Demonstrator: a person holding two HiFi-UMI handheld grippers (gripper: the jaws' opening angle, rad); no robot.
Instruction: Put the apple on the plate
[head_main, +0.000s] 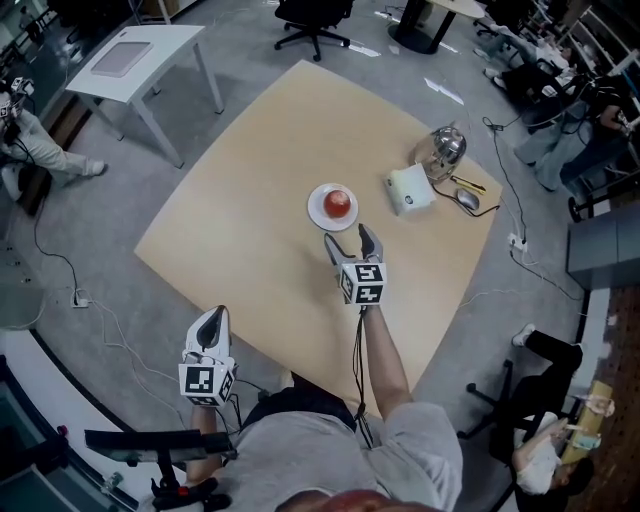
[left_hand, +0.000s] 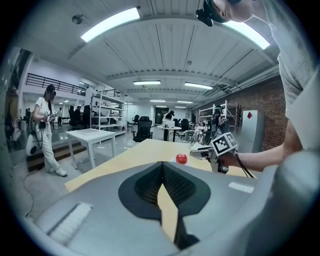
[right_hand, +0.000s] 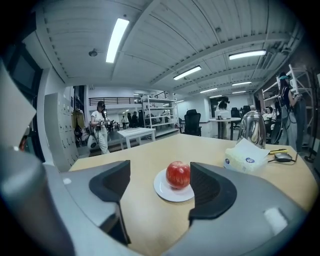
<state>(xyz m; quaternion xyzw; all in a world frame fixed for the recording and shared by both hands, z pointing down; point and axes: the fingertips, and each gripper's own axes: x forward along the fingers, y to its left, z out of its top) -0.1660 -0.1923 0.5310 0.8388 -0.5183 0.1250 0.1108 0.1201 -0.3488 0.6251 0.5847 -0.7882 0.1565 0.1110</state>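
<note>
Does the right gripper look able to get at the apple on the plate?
Likely yes: the right gripper is open and points at the apple on the plate, with only bare tabletop between.

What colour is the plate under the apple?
The plate is white; the right gripper view shows it best.

Light wood table (head_main: 250, 170): white plate (head_main: 318, 212) mid-table; tissue box (head_main: 411, 189), steel kettle (head_main: 446, 148), mouse (head_main: 467, 200), yellow pen (head_main: 468, 183) near right edge.
</note>
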